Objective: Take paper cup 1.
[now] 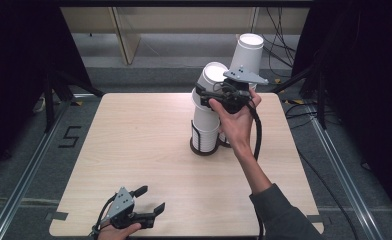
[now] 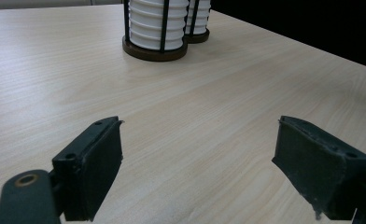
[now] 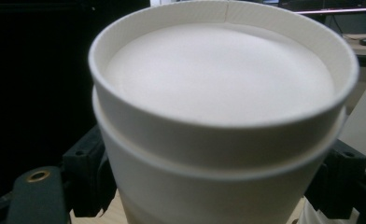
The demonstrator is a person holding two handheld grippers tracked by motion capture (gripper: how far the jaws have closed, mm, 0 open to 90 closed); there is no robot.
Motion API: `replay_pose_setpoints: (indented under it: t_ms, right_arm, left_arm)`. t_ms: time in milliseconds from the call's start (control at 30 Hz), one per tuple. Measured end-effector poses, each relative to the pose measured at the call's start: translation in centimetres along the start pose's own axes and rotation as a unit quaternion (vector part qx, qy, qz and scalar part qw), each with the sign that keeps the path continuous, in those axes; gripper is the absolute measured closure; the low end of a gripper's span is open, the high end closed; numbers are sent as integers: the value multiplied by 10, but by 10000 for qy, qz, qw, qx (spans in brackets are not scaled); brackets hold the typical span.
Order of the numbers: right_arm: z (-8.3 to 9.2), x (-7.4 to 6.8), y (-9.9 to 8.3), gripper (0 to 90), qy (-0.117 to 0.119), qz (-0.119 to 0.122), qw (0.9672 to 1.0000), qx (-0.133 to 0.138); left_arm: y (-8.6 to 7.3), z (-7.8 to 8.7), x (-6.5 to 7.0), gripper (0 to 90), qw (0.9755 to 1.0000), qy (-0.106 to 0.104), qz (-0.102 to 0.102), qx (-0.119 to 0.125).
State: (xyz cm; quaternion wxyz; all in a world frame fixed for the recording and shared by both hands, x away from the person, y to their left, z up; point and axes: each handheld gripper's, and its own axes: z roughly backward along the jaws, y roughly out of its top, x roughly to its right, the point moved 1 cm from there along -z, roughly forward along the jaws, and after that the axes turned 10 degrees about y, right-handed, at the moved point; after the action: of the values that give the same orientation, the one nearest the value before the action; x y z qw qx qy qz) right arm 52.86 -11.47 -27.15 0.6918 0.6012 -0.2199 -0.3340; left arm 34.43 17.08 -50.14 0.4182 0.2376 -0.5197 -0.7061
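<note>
Left claw (image 1: 146,206) rests at the near edge of the tabletop (image 1: 134,145), jaws spread wide, nothing between them; its pads (image 2: 97,172) frame bare wood. Farther back, near the tabletop's middle, two dark cup holders stand side by side, the nearer holder (image 2: 154,44) ribbed with stacked white cups. Right claw (image 1: 211,95), raised above that holder, is clamped on the tilted top cups (image 3: 218,121) of the stack. Behind them, a second cup stack (image 1: 246,52) leans away.

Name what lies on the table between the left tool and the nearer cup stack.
Nothing: in the left gripper view, bare wooden table runs from the left tool to the nearer cup stack.
</note>
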Motion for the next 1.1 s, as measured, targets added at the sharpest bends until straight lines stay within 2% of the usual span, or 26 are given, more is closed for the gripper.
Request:
replay_pose_setpoints:
  t_ms: [233, 267, 300, 333, 433, 500, 533, 633, 667, 733, 767, 800, 833, 867, 933, 967, 1000, 1033, 1067, 1100]
  right_arm:
    - [16, -11, -2, 186, 323, 99, 9994, 4]
    - [21, -16, -8, 186, 425, 120, 9990, -40]
    - [21, -16, -8, 186, 425, 120, 9990, -40]
    - [27, -20, -14, 186, 550, 151, 9984, -42]
    - [35, -25, -26, 187, 649, 206, 9976, -124]
    - [36, -27, -31, 187, 706, 188, 9972, -166]
    - [38, -30, -42, 187, 829, 167, 9960, -275]
    - [38, -32, -60, 187, 965, 130, 9943, -437]
    - [38, -32, -60, 187, 965, 130, 9943, -437]
    - [37, -32, -74, 187, 1067, 61, 9928, -543]
    - [34, -32, -86, 187, 1121, 22, 9914, -680]
    - [32, -32, -89, 187, 1161, 20, 9904, -751]
    - [30, -32, -94, 187, 1226, -103, 9893, -784]
    - [30, -32, -94, 187, 1226, -103, 9893, -784]
    - [26, -31, -105, 187, 1282, -134, 9875, -912]
    - [26, -31, -105, 187, 1282, -134, 9875, -912]
    - [25, -31, -111, 187, 1292, -222, 9864, -991]
    - [24, -31, -114, 187, 1330, -153, 9859, -1001]
    - [23, -32, -116, 187, 1361, -222, 9849, -1044]
    - [23, -33, -119, 187, 1352, -176, 9849, -1066]
  left_arm:
    - [0, 0, 0, 145, 10000, 14, 4, -8]
    - [0, 0, 0, 145, 10000, 19, 15, -2]
    - [0, 0, 0, 144, 10000, 19, 15, -2]
    - [0, 0, 0, 144, 10000, 25, -13, -21]
    - [-1, -1, 0, 144, 10000, -12, 0, 10]
    - [-1, -1, 0, 144, 10000, 35, 8, -33]
    - [-1, -1, 0, 144, 10000, 42, 2, -42]
    - [-1, -3, 0, 144, 10000, 8, 35, 23]
    - [-1, -3, 0, 144, 10000, 21, 35, 13]
    - [-1, -1, 0, 144, 9999, 78, 4, -86]
    - [-1, -1, 0, 144, 9999, 77, 22, -68]
    - [-1, -2, 0, 144, 10000, 55, 43, -21]
    - [-1, -3, 0, 144, 10000, 28, 52, 12]
    - [-1, -3, 0, 144, 10000, 18, 73, 31]
    - [-1, -1, -2, 144, 10000, 49, 20, -12]
    - [-1, -1, -2, 144, 10000, 49, 20, -12]
    - [-1, -1, -2, 144, 10000, 39, 26, -4]
    - [-1, -1, -2, 144, 10000, 38, 27, -7]
    - [-1, -1, -2, 144, 10000, 38, 27, -7]
    - [-1, -2, -1, 144, 10000, 44, 39, 9]
